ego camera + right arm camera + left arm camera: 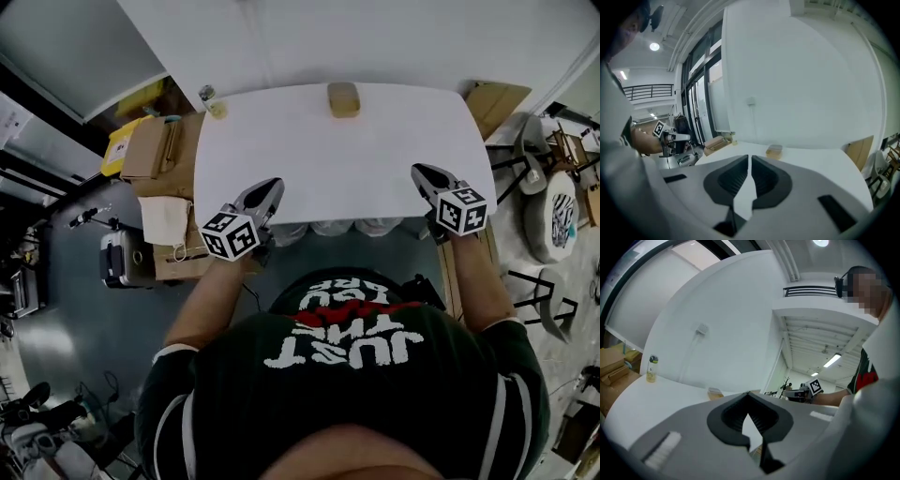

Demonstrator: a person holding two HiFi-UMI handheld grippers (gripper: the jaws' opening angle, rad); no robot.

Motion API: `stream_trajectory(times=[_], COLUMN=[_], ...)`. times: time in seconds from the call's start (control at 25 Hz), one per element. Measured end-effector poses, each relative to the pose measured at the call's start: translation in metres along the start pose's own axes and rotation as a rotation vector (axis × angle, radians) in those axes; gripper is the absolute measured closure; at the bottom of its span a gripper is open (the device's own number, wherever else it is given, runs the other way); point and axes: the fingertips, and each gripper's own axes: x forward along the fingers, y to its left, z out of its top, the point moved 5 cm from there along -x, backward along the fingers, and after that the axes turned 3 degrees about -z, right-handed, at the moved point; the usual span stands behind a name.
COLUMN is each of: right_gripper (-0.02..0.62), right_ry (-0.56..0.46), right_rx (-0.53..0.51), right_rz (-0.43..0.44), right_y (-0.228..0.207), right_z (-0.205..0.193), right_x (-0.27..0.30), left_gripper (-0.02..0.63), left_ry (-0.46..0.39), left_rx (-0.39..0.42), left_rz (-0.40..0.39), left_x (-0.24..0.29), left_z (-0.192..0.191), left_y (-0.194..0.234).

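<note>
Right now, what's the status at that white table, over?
Left hand-held gripper and right hand-held gripper closed, empty, at near edge of table. Tan box untouched at far edge. Nothing in the way.

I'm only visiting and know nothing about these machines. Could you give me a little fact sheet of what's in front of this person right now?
Surface: white table
Left claw: at the table's near edge, jaws together, nothing between them
Right claw: at the near edge, jaws all but touching, nothing between them
Far edge, middle: tan box, lying flat
Far left corner: small bottle, upright
Off the table, person's left: cardboard boxes
</note>
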Motion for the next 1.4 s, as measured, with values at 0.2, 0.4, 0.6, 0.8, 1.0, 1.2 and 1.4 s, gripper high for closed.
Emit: stream_trajectory(times=[0.2,0.4,0.6,0.8,1.0,1.2,1.4], right_gripper=[0.588,0.588,0.587,0.586,0.506,0.485,0.459], right_ry=[-0.009,0.011,0.038,0.055,0.086,0.12,0.086], right_rx=[-0.039,-0.043,0.036,0.11,0.268,0.457,0.661], right_rz=[0.055,0.075,0.021,-0.009,0.044,0.067,0.131], right_y=[-0.055,-0.106,-0.147,-0.183,-0.217,-0.242,-0.257], right_z=[0.03,0.042,0.035,0.015,0.0,-0.03,-0.044], right_x=[0.063,0.133,0.204,0.265,0.34,0.392,0.418], left_gripper=[0.606,0.606,0.606,0.606,0.606,0.606,0.606], left_ry=[0.01,-0.005,-0.011,-0.014,-0.013,-0.016,-0.01], left_rx=[0.016,-0.055,-0.106,-0.174,-0.189,-0.204,-0.2], left_rz=[0.132,0.21,0.174,0.139,0.118,0.117,0.108], left_x=[0.051,0.103,0.142,0.184,0.22,0.242,0.255], left_z=[0.005,0.009,0.006,-0.013,-0.031,-0.044,-0.046], left_y=[0.017,0.047,0.117,0.192,0.244,0.278,0.299])
